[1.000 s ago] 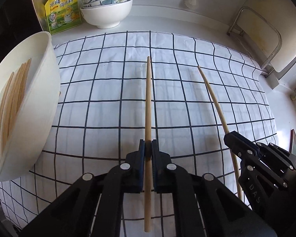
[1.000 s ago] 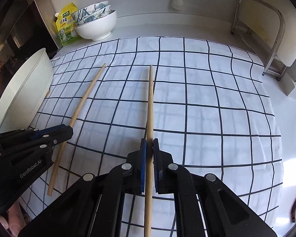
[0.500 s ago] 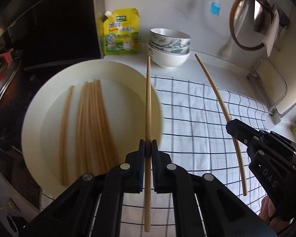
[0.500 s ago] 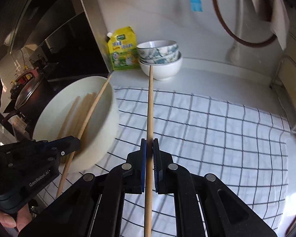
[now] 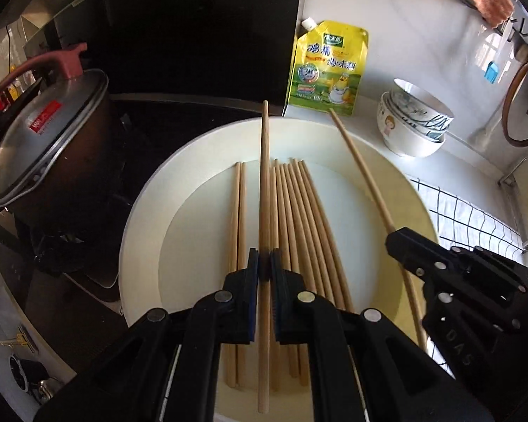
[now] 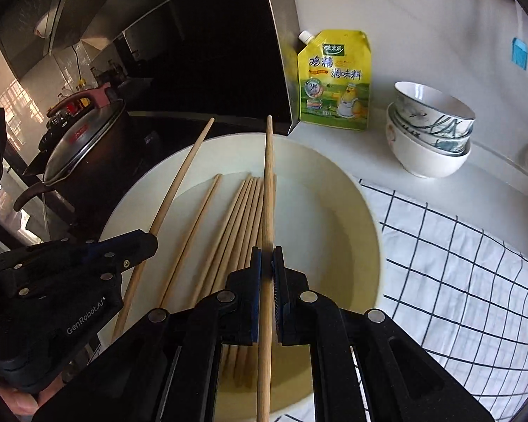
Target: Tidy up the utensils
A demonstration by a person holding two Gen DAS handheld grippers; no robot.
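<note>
My left gripper (image 5: 264, 269) is shut on a wooden chopstick (image 5: 264, 176) and holds it above a large white bowl (image 5: 148, 211). Several chopsticks (image 5: 299, 218) lie side by side in the bowl. My right gripper (image 6: 266, 267) is shut on another chopstick (image 6: 269, 183) above the same bowl (image 6: 366, 232). In the left wrist view the right gripper (image 5: 394, 237) is at the right with its chopstick (image 5: 362, 168). In the right wrist view the left gripper (image 6: 151, 242) is at the left with its chopstick (image 6: 179, 183).
A lidded dark pot (image 5: 49, 140) stands left of the bowl on a black stove. A yellow seasoning pouch (image 5: 325, 68) and stacked white bowls (image 5: 413, 126) stand behind. A white checked cloth (image 6: 457, 281) lies to the right.
Both grippers have carried their chopsticks left from over the checked cloth to above the white bowl. Both stay shut on their chopsticks.
</note>
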